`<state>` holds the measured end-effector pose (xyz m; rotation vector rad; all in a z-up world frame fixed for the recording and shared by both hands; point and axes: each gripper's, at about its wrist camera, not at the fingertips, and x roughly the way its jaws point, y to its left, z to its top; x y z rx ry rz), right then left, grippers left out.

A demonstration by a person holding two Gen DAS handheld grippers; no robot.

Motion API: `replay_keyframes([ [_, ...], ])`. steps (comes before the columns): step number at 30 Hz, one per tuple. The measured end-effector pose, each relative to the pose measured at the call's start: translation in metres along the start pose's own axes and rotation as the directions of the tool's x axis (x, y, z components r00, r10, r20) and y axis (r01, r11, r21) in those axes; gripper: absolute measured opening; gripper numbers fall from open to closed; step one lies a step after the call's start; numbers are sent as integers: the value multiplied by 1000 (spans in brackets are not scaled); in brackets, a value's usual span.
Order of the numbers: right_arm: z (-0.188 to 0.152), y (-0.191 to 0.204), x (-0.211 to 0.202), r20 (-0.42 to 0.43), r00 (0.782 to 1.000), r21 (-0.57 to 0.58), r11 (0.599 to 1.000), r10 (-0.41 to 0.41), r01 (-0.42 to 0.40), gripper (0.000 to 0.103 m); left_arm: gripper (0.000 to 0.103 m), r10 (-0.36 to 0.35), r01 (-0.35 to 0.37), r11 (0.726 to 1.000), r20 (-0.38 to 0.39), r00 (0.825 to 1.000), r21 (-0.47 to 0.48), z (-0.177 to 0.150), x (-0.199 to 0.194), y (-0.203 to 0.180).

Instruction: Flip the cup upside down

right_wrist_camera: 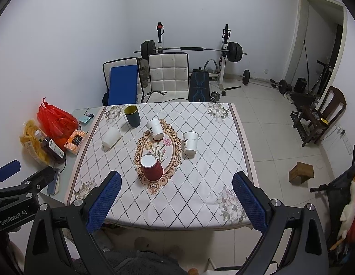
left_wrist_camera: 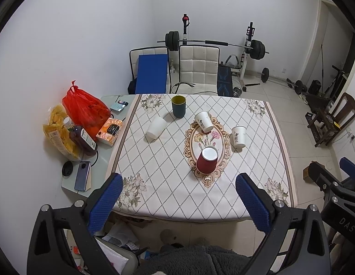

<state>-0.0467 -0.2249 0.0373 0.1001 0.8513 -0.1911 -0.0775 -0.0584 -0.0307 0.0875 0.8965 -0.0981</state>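
Note:
A red paper cup (left_wrist_camera: 207, 160) (right_wrist_camera: 152, 168) stands on the oval flower motif of the tablecloth, its white end facing up. Two printed white cups (left_wrist_camera: 204, 121) (left_wrist_camera: 238, 137) stand upright behind it, a plain white cup (left_wrist_camera: 155, 126) sits to the left, and a dark blue cup with a yellow inside (left_wrist_camera: 178, 106) stands at the back. My left gripper (left_wrist_camera: 178, 202) is open and empty above the table's near edge. My right gripper (right_wrist_camera: 176, 202) is open and empty too, also short of the cups.
The table (left_wrist_camera: 154, 197) has a diamond-pattern cloth. On its left side lie a red bag (left_wrist_camera: 85, 107), snacks, a bottle (left_wrist_camera: 83, 139), a tissue box (left_wrist_camera: 109, 130) and a phone (left_wrist_camera: 83, 176). Two chairs (left_wrist_camera: 198, 68) and a barbell rack (left_wrist_camera: 246, 50) stand behind.

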Motion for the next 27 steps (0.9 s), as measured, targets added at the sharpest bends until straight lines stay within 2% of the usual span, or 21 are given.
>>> replay_keyframes([
  [27,-4,5,-2,-4,1000,-19,1000,23,-23,100,101,2,-2,1000,4,1000,-14,-2,-3,6],
])
